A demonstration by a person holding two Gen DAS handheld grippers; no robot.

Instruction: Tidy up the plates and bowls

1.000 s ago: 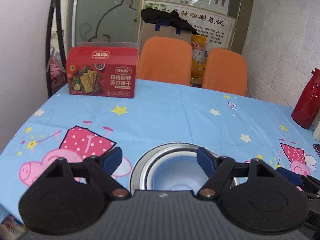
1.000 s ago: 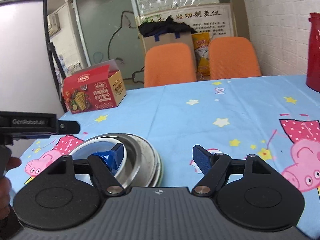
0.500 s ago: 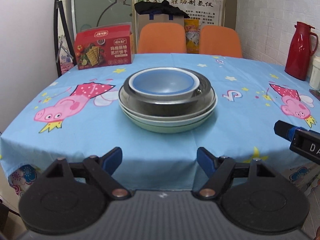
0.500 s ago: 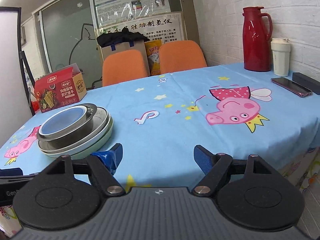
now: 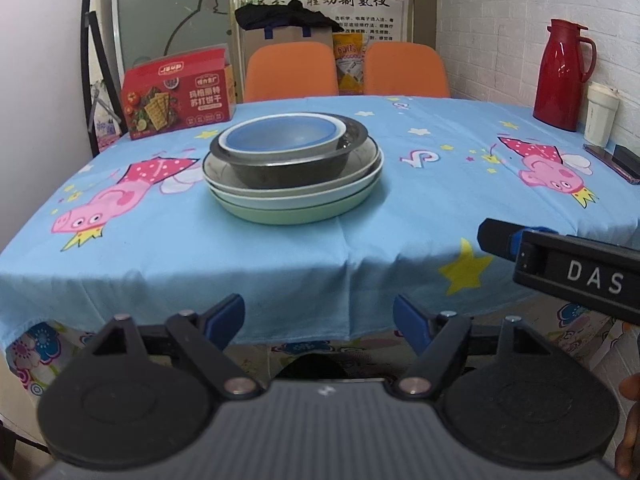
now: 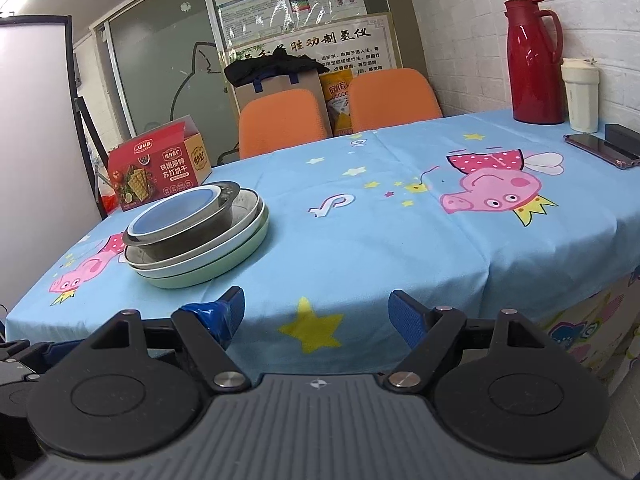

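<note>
A stack stands on the blue tablecloth: a blue bowl (image 5: 280, 136) nested in a steel bowl (image 5: 296, 162), on a white plate (image 5: 352, 179) and a green plate (image 5: 296, 212). The stack also shows at the left in the right wrist view (image 6: 192, 236). My left gripper (image 5: 319, 320) is open and empty, held off the table's front edge, well short of the stack. My right gripper (image 6: 316, 316) is open and empty, also at the front edge, to the right of the stack. The right gripper's body (image 5: 568, 268) shows in the left wrist view.
A red cracker box (image 5: 176, 94) stands at the back left. A red thermos (image 5: 562, 74), a white cup (image 5: 600, 114) and a phone (image 6: 600, 148) sit at the right by the brick wall. Two orange chairs (image 5: 292, 68) stand behind the table.
Both grippers have pulled back from the stack to beyond the table's front edge. The bowls and plates stay stacked where they were.
</note>
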